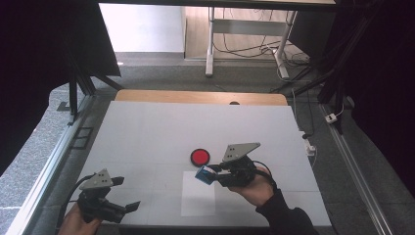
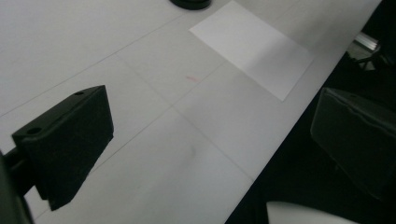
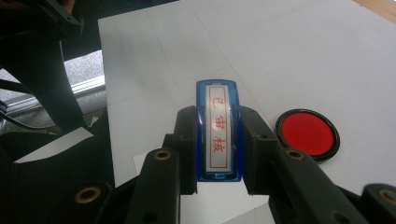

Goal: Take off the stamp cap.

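1. Right gripper [image 1: 214, 172] clamped on a blue stamp [image 1: 205, 174]; pads press both its sides, label with red characters faces the camera in the right gripper view [image 3: 218, 131].
2. The stamp is held off the table, above the top edge of a white paper sheet [image 1: 197, 197], near the table's front middle.
3. Red ink pad [image 1: 199, 156], round with a black rim, sits on the white table [image 1: 147, 132] just beyond the stamp, apart from it; nothing between them.
4. Left gripper [image 1: 131, 206] at the front-left table edge, jaws wide apart, nothing between them.
5. In the left gripper view one jaw is over the table, the other past its edge; the paper sheet [image 2: 252, 46] lies ahead, unobstructed.
6. Wooden strip [image 1: 200, 97] along the table's far edge; desk legs and cables on the floor beyond.
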### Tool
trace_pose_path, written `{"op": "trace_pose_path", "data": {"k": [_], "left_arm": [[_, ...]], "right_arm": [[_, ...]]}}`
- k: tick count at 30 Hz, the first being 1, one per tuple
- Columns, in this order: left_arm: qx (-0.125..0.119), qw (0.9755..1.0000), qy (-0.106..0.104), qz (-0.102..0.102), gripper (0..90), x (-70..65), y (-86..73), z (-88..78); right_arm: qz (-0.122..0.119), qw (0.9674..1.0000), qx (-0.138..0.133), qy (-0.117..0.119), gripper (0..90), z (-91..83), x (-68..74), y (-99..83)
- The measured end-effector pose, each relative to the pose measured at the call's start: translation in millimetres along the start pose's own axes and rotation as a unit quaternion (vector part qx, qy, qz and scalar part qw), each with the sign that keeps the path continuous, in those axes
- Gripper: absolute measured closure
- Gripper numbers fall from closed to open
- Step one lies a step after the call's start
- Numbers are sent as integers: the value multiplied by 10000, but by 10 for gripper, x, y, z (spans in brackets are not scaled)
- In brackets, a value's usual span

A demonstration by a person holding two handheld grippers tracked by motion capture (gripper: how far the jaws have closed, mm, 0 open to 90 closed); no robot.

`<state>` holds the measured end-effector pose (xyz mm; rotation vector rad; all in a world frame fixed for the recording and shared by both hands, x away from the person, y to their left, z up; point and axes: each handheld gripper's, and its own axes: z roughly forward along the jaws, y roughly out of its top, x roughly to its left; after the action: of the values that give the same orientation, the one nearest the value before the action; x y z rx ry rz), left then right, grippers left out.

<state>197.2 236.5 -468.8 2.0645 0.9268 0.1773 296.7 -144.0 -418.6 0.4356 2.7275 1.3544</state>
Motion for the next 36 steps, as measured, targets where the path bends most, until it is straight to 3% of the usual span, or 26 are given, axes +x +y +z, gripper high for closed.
{"op": "trace_pose_path", "data": {"k": [7, 13, 23, 26, 30, 36], "left_arm": [[-84, 9994, -300, 131, 0, -32, 146, 136], [-5, 9982, -498, 341, 0, -37, 291, 281], [79, 9953, -591, 767, 0, -101, 564, 475], [28, 9931, -749, 899, 0, -113, 643, 529], [-30, 9907, -993, 929, 0, -117, 748, 628], [98, 9835, -1278, 1278, 0, -152, 921, 816]], "right_arm": [[-3, 10000, -29, 15, 707, -10, 5, 9], [-87, 9999, -32, 86, 707, -41, 12, 16], [-84, 9999, -103, 83, 707, -82, 10, 28], [-95, 9998, -127, 106, 707, -100, 9, 30], [-106, 9998, -117, 135, 707, -106, 6, 27], [-85, 9997, -154, 171, 707, -112, 1, 30]]}}
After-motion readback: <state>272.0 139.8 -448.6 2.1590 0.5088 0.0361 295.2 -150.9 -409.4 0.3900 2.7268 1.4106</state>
